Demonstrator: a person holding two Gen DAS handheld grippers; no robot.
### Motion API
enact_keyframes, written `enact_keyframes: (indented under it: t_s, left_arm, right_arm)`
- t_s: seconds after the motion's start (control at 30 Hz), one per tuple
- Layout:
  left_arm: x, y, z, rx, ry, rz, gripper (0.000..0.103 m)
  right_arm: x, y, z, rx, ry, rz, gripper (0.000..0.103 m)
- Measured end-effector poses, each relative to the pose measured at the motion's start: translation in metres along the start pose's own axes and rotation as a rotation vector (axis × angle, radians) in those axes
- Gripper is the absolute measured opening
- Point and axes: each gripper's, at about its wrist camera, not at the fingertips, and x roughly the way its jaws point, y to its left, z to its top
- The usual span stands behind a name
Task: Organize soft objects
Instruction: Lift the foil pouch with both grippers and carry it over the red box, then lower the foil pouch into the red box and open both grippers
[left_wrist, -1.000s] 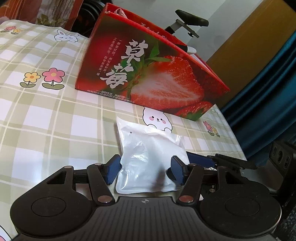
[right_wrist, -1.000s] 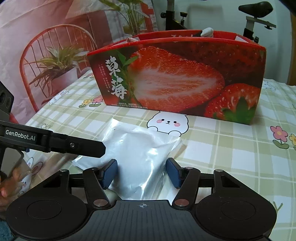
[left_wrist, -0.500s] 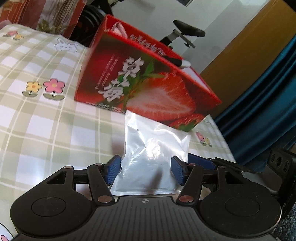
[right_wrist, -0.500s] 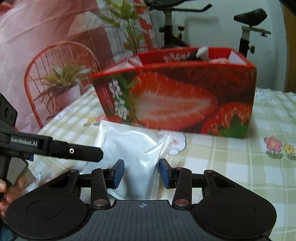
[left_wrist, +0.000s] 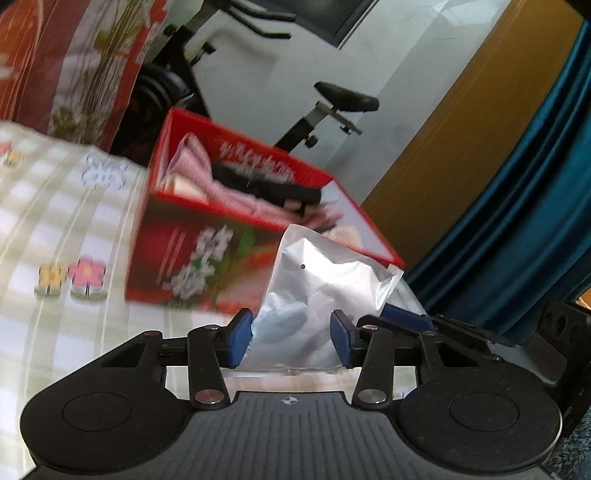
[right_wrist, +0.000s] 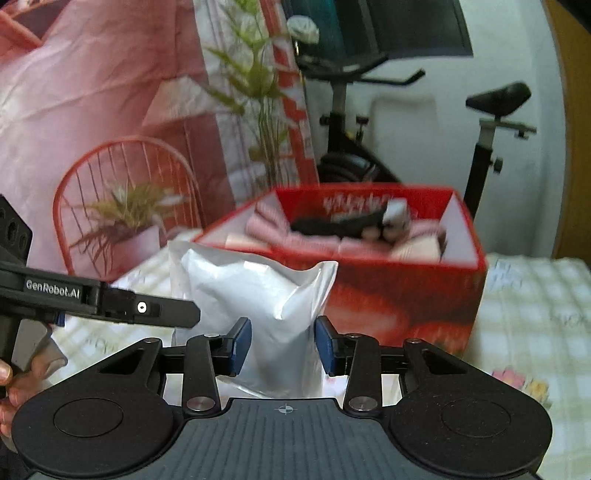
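Observation:
A soft silvery-white pouch (left_wrist: 317, 295) hangs upright above the table, pinched on both sides. My left gripper (left_wrist: 291, 338) is shut on its lower part. My right gripper (right_wrist: 282, 345) is shut on the same pouch (right_wrist: 258, 295) from the other side. Behind the pouch stands the open red strawberry box (left_wrist: 192, 266), also in the right wrist view (right_wrist: 402, 306). Inside it lie pink striped rolled cloths (right_wrist: 269, 225) and a black soft item (right_wrist: 332, 225). The left gripper's finger (right_wrist: 110, 304) shows at the left of the right wrist view.
The table has a green-checked cloth with flowers (left_wrist: 74, 280). An exercise bike (right_wrist: 495, 147) stands behind the box by the white wall. A red wire chair with a potted plant (right_wrist: 122, 218) is at the back left. A blue curtain (left_wrist: 517, 221) hangs at the right.
Both grippers have lifted the pouch off the table, up to box-rim height. The inside of the box has come into view. The jaws have closed tighter on the pouch.

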Motion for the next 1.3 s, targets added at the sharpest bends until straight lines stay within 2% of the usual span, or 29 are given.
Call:
enact_keyframes:
  t_s: [0.37, 0.53, 0.7, 0.97, 1.07, 1.3]
  left_arm:
    - [0.005, -0.021, 0.062, 0.058, -0.134, 0.001, 0.047]
    - [0.025, -0.023, 0.086, 0.086, -0.148, 0.020, 0.047]
    - [0.049, -0.014, 0.096, 0.090, -0.081, 0.062, 0.047]
    - [0.091, 0.006, 0.089, 0.062, 0.093, 0.137, 0.047]
    - [0.100, 0.011, 0.090, 0.059, 0.125, 0.163, 0.047]
    - [0.107, 0.021, 0.089, 0.071, 0.159, 0.198, 0.047]
  right_arm:
    - [0.013, -0.007, 0.067, -0.089, -0.116, -0.038, 0.035]
    - [0.032, -0.021, 0.092, -0.095, -0.128, -0.054, 0.035]
    - [0.065, -0.040, 0.101, -0.058, -0.034, -0.062, 0.035]
    - [0.117, -0.065, 0.087, 0.064, 0.137, -0.083, 0.035]
    - [0.131, -0.075, 0.082, 0.140, 0.178, -0.090, 0.035]
    - [0.156, -0.083, 0.073, 0.181, 0.256, -0.110, 0.035]
